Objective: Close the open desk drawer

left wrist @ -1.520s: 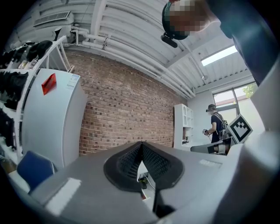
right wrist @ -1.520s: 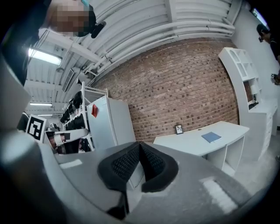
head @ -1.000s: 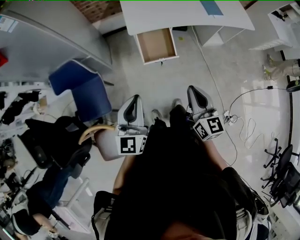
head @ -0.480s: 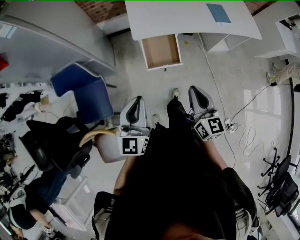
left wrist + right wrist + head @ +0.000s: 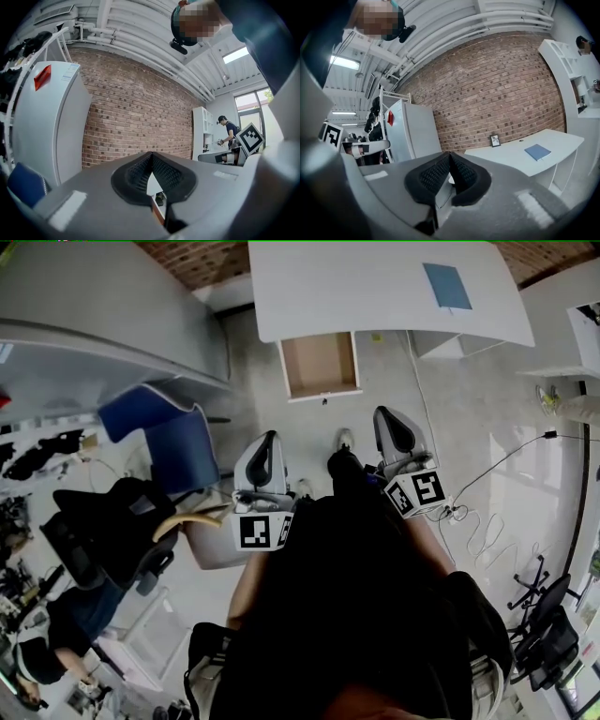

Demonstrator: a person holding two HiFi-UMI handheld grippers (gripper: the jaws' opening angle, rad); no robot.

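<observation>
An open wooden drawer (image 5: 320, 364) sticks out from under the white desk (image 5: 375, 287) at the top of the head view, its inside bare. My left gripper (image 5: 262, 454) and right gripper (image 5: 394, 430) are held side by side in front of my body, both pointing toward the desk and well short of the drawer. Both are shut with nothing between their black pads (image 5: 152, 176) (image 5: 449, 178). In the right gripper view the desk (image 5: 520, 150) lies ahead with a blue book (image 5: 537, 151) on it.
A blue chair (image 5: 173, 432) and a grey partition (image 5: 103, 324) stand at left. Cables (image 5: 478, 512) trail over the floor at right, near black office chairs (image 5: 539, 634). A brick wall (image 5: 501, 89) backs the desk. White shelving (image 5: 202, 133) and a person (image 5: 229, 131) are far off.
The desk and drawer have slid down the head view and grown nearer as I walk toward them. Both grippers keep their place before my body, still shut.
</observation>
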